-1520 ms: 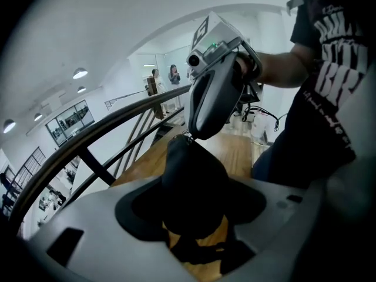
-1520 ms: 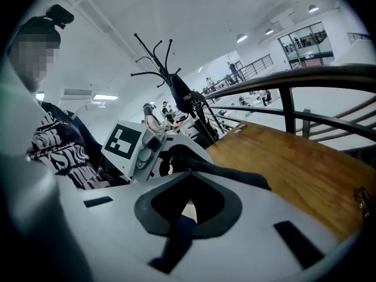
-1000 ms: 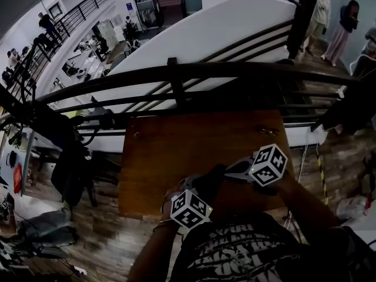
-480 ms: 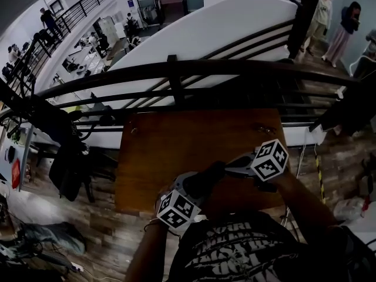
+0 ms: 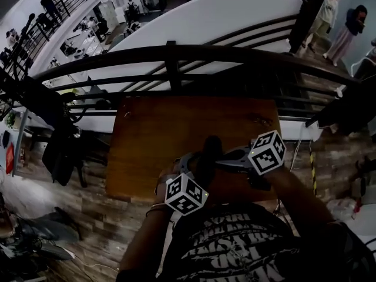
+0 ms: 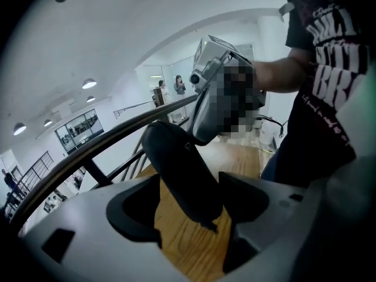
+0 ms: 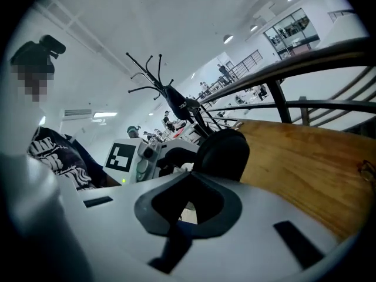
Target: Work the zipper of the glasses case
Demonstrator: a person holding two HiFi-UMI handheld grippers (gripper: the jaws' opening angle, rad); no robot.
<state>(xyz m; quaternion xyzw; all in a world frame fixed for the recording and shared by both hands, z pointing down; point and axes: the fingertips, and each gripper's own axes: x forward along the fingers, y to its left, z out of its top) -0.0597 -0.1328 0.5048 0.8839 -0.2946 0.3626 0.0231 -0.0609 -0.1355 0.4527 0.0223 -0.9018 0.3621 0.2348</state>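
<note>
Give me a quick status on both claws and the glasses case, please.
Left claw open, just been opening, glasses case between its jaws. Right claw shut at the case's end. Nothing seen in the way over the table.

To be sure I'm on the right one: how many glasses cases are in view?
1. The dark glasses case is over the table's near half, between the jaws of the left gripper, which have just been opening. No other shows.

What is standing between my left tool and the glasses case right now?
Nothing visible. The glasses case sits between the jaws of the left tool, which have just been opening and stand apart around it, above the wooden table. The right tool is shut by the case's far end.
</note>
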